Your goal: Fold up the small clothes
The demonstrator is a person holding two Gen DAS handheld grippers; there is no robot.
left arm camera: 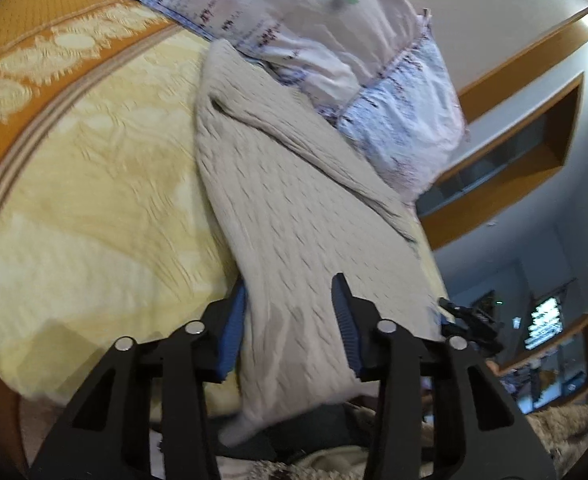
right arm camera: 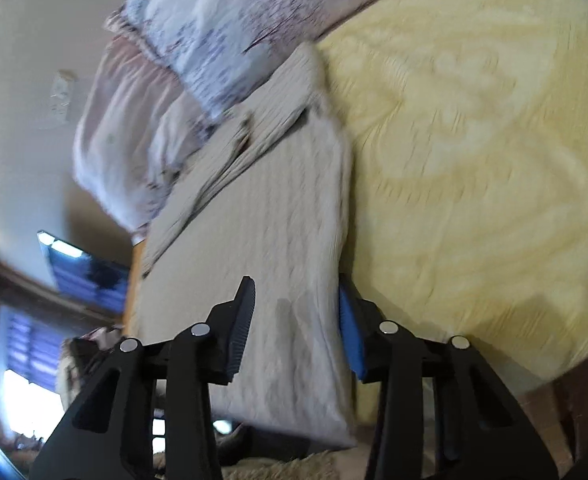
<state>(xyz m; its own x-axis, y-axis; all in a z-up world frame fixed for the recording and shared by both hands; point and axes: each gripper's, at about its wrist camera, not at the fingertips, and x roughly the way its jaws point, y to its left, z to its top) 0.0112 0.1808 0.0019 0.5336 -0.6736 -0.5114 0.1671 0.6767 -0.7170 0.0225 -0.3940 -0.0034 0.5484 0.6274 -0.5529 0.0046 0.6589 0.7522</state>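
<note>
Left wrist view | one beige knit garment (left arm camera: 294,208) | two grippers, left (left arm camera: 289,320), right (right arm camera: 294,316), jaws clamped on it

Both tongs are built alike: matte black plastic frames with triangular cut-outs, two arms each, and four round silver bolt heads across the linkage. The left tongs (left arm camera: 291,320) carry ridged blue pads (left arm camera: 344,320) inside their fingers. The right tongs (right arm camera: 294,320) show one blue pad at three o'clock, the other dark.
</note>
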